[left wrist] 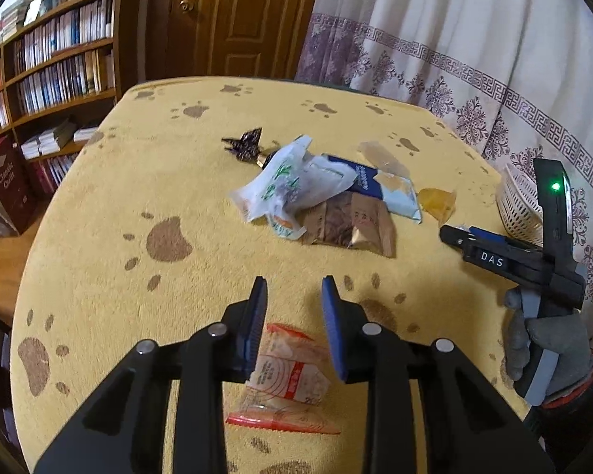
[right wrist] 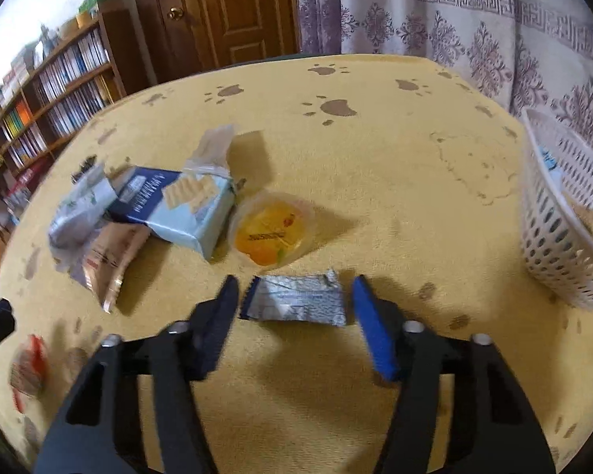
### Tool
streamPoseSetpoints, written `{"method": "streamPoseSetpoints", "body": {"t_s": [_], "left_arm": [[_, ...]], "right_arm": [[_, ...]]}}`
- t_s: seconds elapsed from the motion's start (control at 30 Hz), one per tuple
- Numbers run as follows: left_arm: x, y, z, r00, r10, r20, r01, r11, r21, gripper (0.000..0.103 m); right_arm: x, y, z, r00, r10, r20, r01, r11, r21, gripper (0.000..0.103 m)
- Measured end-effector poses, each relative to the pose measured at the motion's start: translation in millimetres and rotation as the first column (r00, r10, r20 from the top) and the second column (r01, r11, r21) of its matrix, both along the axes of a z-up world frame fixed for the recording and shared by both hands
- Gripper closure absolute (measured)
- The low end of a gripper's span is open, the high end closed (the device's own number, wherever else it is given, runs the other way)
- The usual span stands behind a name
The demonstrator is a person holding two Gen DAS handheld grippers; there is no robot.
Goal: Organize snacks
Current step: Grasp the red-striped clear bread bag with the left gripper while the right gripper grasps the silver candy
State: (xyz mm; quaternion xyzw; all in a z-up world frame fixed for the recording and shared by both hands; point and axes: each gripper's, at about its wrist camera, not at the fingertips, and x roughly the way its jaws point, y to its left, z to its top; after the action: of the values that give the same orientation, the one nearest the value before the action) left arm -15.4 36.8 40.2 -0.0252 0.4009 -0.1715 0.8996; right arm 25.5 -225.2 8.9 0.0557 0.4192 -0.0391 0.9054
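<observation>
Silver-and-blue foil is sitting square between my right gripper fingers: a small crinkled snack packet lying flat on the yellow paw-print tablecloth, its long axis running across from one pad to the other. I am seeing the jaws straddling it at a moderate width, pads just beside its two short ends but not yet pressing. Closing along that axis looks likely to buckle the foil, I judge. My left gripper is hanging over a clear wrapper with red ends, which is lying under and between its fingers near their base; the jaws are standing narrow and I cannot tell whether they are pinching it. Just beyond the foil packet, an orange jelly cup and a pale blue cracker pack are crowding the far side. The white perforated plastic basket is waiting at the right, with open cloth between.
</observation>
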Motion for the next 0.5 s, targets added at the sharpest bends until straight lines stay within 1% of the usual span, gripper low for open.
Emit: {"method": "streamPoseSetpoints", "body": {"t_s": [0.03,0.07,0.1,0.2,0.3,0.33,0.4,0.5], "left_arm": [[0,2,-2,1.0,0.005,-0.011,-0.005,1.0,-0.002,0.063],[0,4,-4,1.0,0.011,-0.017,-0.011,1.0,-0.004,0.048],[-1,6,-5,1.0,0.018,-0.019,-0.018,1.0,-0.006,0.04],[-4,11,-9,0.999,0.029,-0.033,-0.029,1.0,-0.004,0.04],[-8,9,-14,0.999,0.014,-0.048,-0.014,1.0,0.013,0.04],[-9,8,-16,0.999,0.007,-0.052,-0.007,1.0,0.018,0.04],[-13,5,-19,0.998,-0.006,-0.057,0.008,1.0,0.023,0.035],[-16,-1,-23,0.997,-0.023,-0.07,0.025,0.999,0.029,0.035]], "right_arm": [[-1,0,0,1.0,-0.001,0.0,0.001,1.0,-0.011,0.053],[-2,0,0,1.0,0.001,0.001,-0.001,1.0,-0.007,0.055],[-5,-1,1,1.0,0.0,0.003,0.0,1.0,-0.003,0.058],[-12,-5,4,1.0,-0.013,0.018,0.013,1.0,0.008,0.059],[-21,-5,11,0.999,-0.021,0.044,0.02,1.0,0.011,0.06],[-25,-5,13,0.998,-0.021,0.052,0.021,1.0,0.013,0.06],[-31,-6,17,0.998,-0.021,0.066,0.02,1.0,0.019,0.06],[-39,-7,22,0.997,-0.023,0.078,0.021,0.999,0.032,0.06]]}}
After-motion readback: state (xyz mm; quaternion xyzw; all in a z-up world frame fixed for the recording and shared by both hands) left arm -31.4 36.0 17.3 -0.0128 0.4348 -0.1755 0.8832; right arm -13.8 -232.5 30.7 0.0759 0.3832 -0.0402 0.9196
